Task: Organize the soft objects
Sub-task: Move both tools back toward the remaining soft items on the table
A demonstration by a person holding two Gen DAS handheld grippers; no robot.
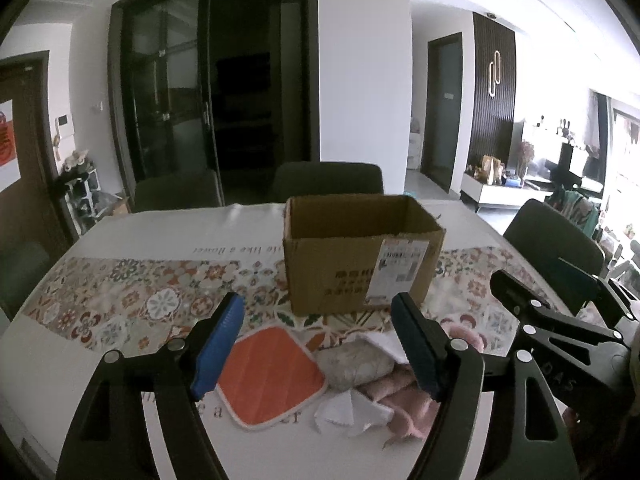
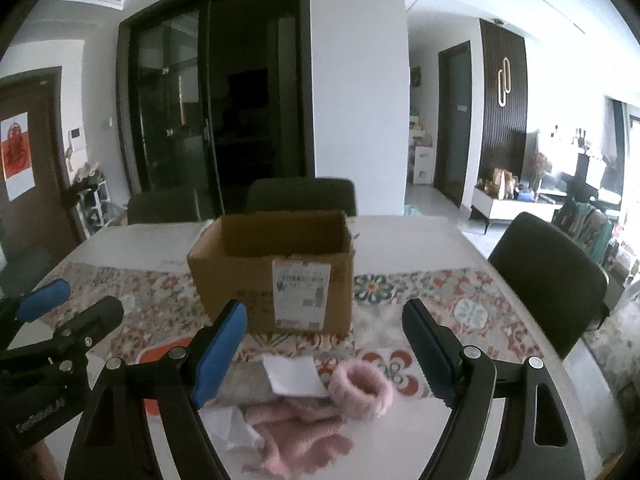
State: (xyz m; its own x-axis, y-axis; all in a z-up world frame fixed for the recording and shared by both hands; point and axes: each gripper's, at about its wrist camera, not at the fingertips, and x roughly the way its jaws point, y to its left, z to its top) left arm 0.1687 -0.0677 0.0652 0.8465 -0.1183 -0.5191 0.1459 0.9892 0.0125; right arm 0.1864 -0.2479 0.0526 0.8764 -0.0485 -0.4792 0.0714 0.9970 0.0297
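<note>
A pile of soft things lies on the table in front of an open cardboard box (image 1: 360, 256) (image 2: 272, 276). It holds an orange quilted pot holder (image 1: 268, 376) (image 2: 160, 354), a grey folded cloth (image 1: 356, 364) (image 2: 244, 384), white cloth pieces (image 1: 352, 412) (image 2: 296, 376), a pink fluffy glove (image 1: 404, 400) (image 2: 296, 428) and a pink fluffy cuff (image 2: 360, 388). My left gripper (image 1: 320, 344) (image 2: 80, 300) hangs open above the pot holder and grey cloth, with nothing between its blue pads. My right gripper (image 2: 326, 344) (image 1: 536, 276) hangs open above the white piece and pink cuff, also holding nothing.
The table (image 1: 120, 232) carries a floral patterned runner (image 1: 132, 300) under the box. Dark chairs stand at the far side (image 1: 328, 180) (image 2: 300, 196) and at the right end (image 2: 548, 276). The inside of the box cannot be seen to its bottom.
</note>
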